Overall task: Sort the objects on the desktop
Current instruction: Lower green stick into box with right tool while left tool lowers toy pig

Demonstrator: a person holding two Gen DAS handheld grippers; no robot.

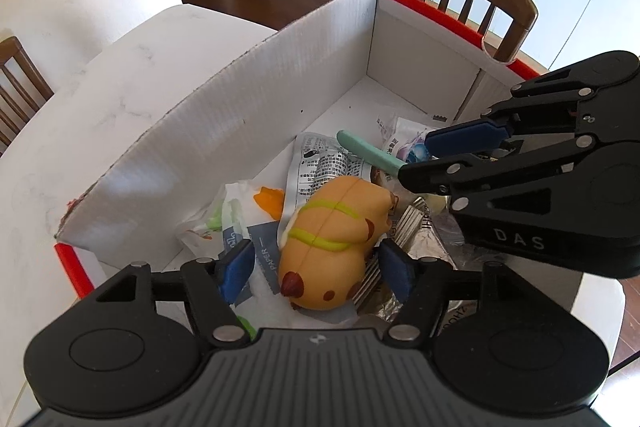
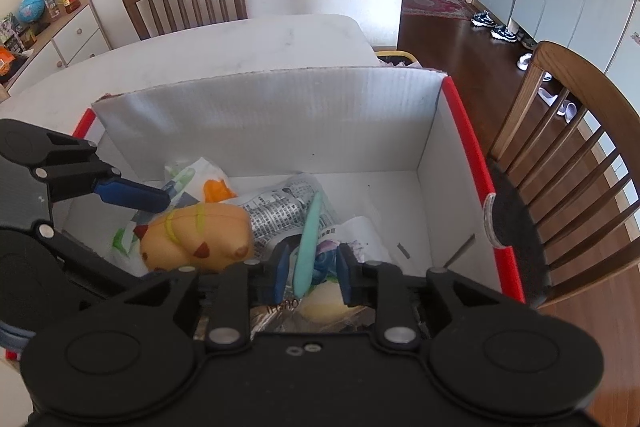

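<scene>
Letting go into the box (image 1: 256, 83): left gripper (image 1: 316, 267) gaping around orange toy (image 1: 332, 243), pads clear. Right gripper (image 2: 312, 273) loosened beside mint pen (image 2: 308, 247), lower centre. Lifting straight up, avoiding snags.

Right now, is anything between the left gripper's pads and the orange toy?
Nothing visible. The left gripper straddles the orange toy inside the box, pads open on either side; only wrappers lie beneath.

Toy (image 1: 332, 243): orange, plush-like, lying on its side atop wrappers in the box (image 1: 248, 131).
Pen (image 2: 310, 239): mint green, resting on the packets.
</scene>
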